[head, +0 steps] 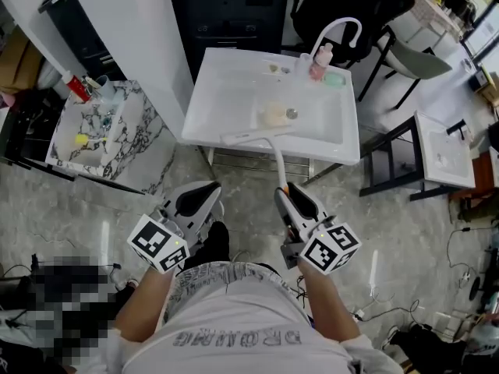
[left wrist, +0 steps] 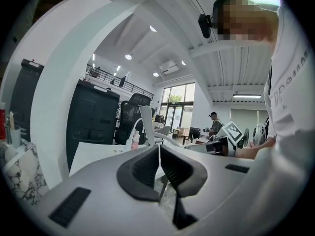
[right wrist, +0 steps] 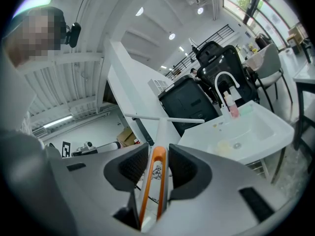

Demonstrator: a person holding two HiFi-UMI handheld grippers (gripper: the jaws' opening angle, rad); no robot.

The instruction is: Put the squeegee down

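Orange-edged and white, the squeegee's handle sits clamped between the jaws of the right gripper (head: 289,195), which are closed on its loop end with the pads pressed against both sides. The squeegee (head: 277,159) runs from those jaws straight away from the person toward the sink (head: 214,100). Its long shaft points at the sink's front rim, and its blade lies crosswise, roughly parallel to that rim and right over it. I cannot tell whether the blade touches the rim or hovers just above it. In the right gripper view the same line shows: the shaft rises out of the right gripper (right wrist: 157,154) and the blade crosses it at the far end, with the sink (right wrist: 256,127) off to the right.

The left gripper (head: 204,193) hangs short of the sink on the near side. Its jaws are pressed together with only a thin slit between them and nothing in it, as the left gripper view shows (left wrist: 159,154).

Since the right gripper alone has the tool, the setting-down falls to it. The likely move is to carry the shaft forward along its own axis, so that the blade clears the front rim, and then let go.
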